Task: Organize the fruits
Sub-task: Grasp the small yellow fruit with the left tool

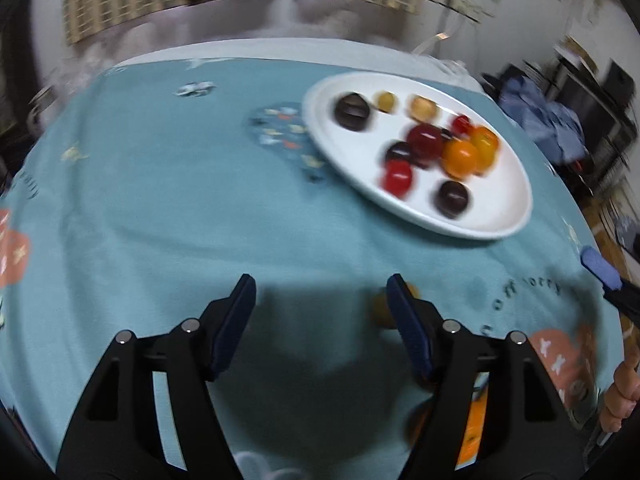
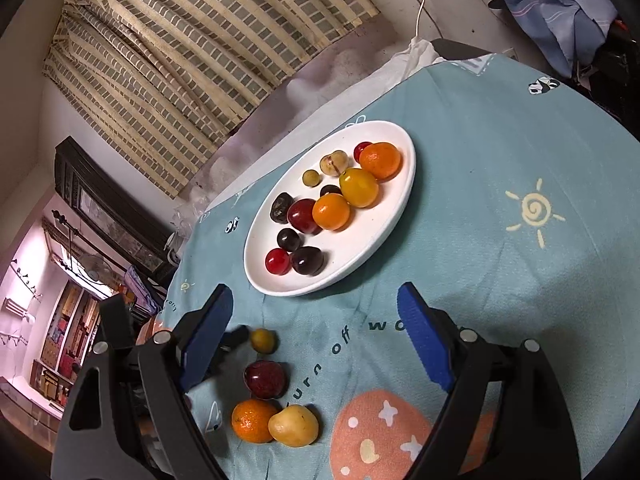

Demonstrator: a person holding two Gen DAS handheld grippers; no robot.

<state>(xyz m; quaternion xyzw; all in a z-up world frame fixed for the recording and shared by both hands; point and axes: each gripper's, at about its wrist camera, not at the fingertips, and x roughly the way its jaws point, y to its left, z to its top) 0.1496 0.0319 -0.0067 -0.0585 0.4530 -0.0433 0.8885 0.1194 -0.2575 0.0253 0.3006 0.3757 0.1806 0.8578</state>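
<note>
A white plate [image 1: 500,208] [image 2: 360,248] on the teal tablecloth holds several fruits: oranges [image 2: 380,160], dark plums [image 2: 306,260], red cherry tomatoes [image 2: 277,261] and small yellow ones. Loose on the cloth lie a small yellow fruit [image 2: 263,340], a dark red plum [image 2: 265,379], an orange [image 2: 252,420] and a yellow pear-shaped fruit [image 2: 294,425]. My left gripper [image 1: 320,286] is open over the cloth; the small yellow fruit [image 1: 378,306] peeks from behind its right finger. My right gripper [image 2: 314,296] stands open above the loose fruits, with nothing between its pads.
The tablecloth [image 1: 160,200] carries printed suns, mushrooms and lettering. A checked curtain [image 2: 180,60] hangs behind the table, and blue clothes [image 2: 560,4] are heaped at the back right. The right gripper's blue tip [image 1: 600,268] and a hand [image 1: 620,396] show at the right edge.
</note>
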